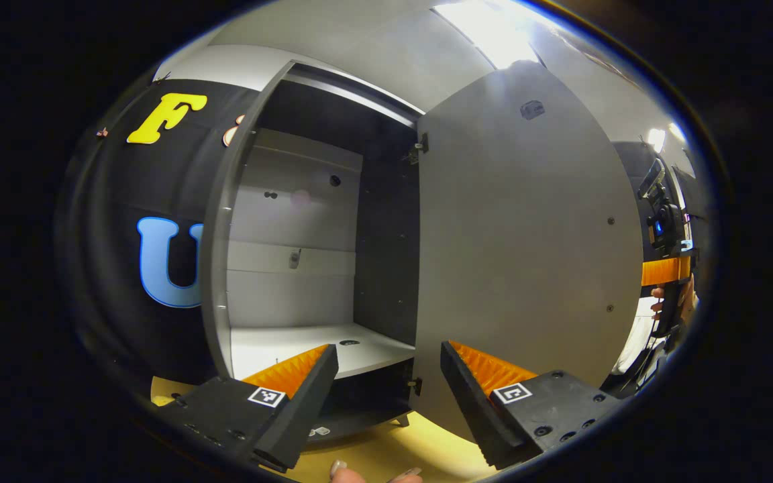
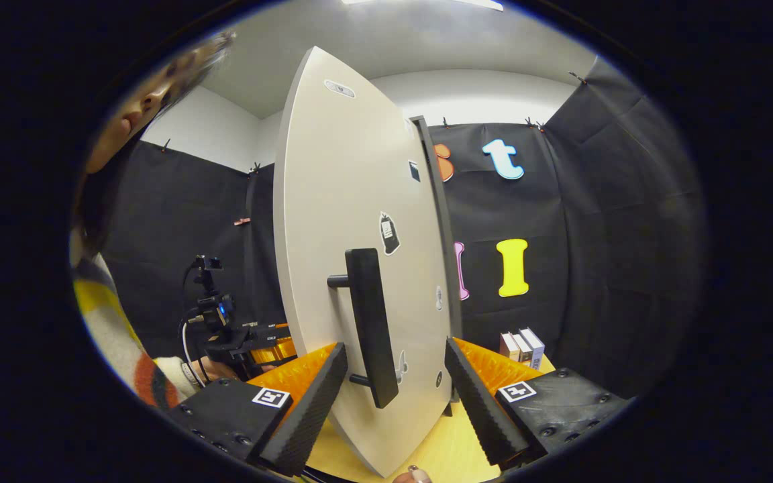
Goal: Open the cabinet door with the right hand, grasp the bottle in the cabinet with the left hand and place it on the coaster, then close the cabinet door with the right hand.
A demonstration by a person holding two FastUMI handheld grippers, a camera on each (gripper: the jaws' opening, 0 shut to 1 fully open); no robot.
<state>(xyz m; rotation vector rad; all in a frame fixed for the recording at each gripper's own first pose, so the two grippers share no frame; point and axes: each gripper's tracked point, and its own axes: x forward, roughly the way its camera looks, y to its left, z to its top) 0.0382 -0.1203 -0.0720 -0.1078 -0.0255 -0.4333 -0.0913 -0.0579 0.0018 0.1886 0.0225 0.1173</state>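
Observation:
The grey cabinet [image 1: 292, 201] stands with its door [image 1: 527, 255] swung wide to the right. Its pale lower shelf [image 1: 319, 342] shows past my left gripper [image 1: 388, 355], which is open in front of the opening with nothing between its fingers. In the right gripper view the door [image 2: 333, 201] is seen nearly edge-on. Its black bar handle [image 2: 370, 315] stands between the fingers of my right gripper [image 2: 396, 349], which is open and apart from the bar on both sides. The right gripper [image 1: 668, 268] also peeks past the door's edge, and the left gripper [image 2: 272, 349] shows beyond the door.
Both grippers are above a yellow wooden table [image 2: 453, 449]. Small boxes [image 2: 523, 345] stand upright at its back right by the black cloth wall. A person in a striped sleeve [image 2: 138, 376] is close on the left.

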